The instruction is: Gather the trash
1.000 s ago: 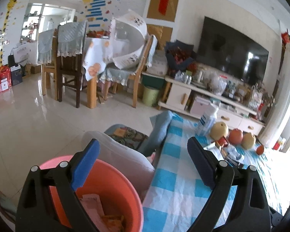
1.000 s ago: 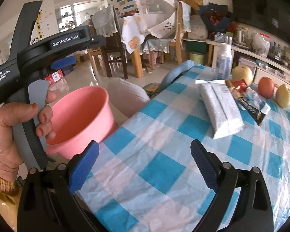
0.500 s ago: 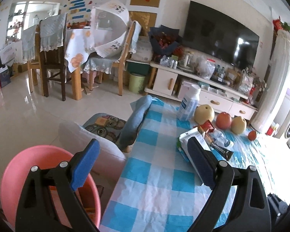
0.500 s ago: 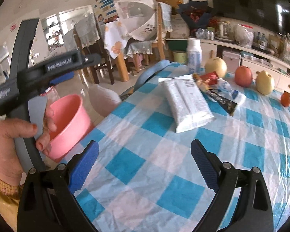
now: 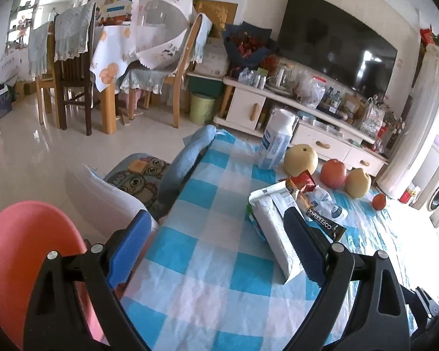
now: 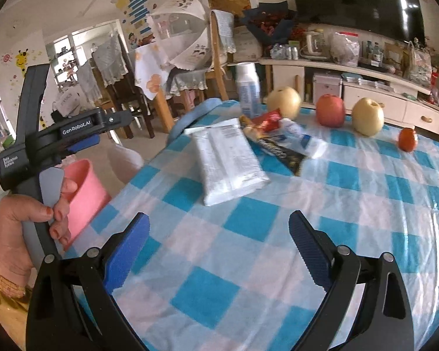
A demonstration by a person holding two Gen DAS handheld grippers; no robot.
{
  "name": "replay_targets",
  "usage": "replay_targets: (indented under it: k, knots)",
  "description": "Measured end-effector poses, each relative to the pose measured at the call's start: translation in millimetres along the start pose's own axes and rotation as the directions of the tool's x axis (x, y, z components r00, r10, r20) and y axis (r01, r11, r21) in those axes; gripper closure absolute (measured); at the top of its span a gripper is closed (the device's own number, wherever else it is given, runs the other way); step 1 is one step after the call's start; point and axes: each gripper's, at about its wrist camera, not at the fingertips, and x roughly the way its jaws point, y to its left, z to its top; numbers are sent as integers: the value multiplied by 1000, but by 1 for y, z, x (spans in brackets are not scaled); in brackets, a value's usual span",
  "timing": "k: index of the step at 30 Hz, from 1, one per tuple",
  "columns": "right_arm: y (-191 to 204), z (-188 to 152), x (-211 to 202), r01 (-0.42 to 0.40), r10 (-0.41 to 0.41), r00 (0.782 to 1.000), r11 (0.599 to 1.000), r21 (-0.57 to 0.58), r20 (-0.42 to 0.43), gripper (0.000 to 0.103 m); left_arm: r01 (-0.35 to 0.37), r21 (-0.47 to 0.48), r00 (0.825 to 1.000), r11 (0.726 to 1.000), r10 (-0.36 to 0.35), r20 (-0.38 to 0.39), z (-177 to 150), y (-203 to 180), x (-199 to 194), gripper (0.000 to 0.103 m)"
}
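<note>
Living room with a blue-and-white checked tablecloth (image 6: 248,228) under both my grippers. My right gripper (image 6: 219,251) has its fingers spread wide and nothing in them, hovering over bare cloth; the left gripper (image 5: 216,248) is spread and empty too.

Trash sits ahead of my right fingers: a white plastic packet (image 6: 228,161), then a black coffee sachet (image 6: 281,152) and red wrapper (image 6: 267,120) further out. Pink bucket (image 6: 85,193) is off my left fingers, past the table edge.

I'd go for the packet first, straddle its narrow width and pinch low so it doesn't slide.

Can't see inside the bucket, and the wrappers overlap, so the count's unclear.
</note>
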Motion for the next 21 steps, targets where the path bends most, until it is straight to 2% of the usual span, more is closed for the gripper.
replay_targets:
  k: [4,11,13,15,21]
  knots:
    - [-30,-3,7,51,-51,999,999,-9,-12,8,-30,26,1000,999,30,3,8,-24,12,11]
    - [-89,9,15,106,-107,994,991,77,14,8,-13,-6,1000,1000,13,-7,37,-67,57,12]
    - [-103,14,16,109,-113,993,989,99,28,8,-24,-5,999,1000,24,-30,46,-80,77,15]
    - [-115,18,15,126,-131,991,986,105,41,8,-41,2,997,999,42,-60,53,-92,99,25]
    - [-146,18,21,128,-132,991,981,148,20,8,-97,-26,975,995,89,-205,65,-111,172,25]
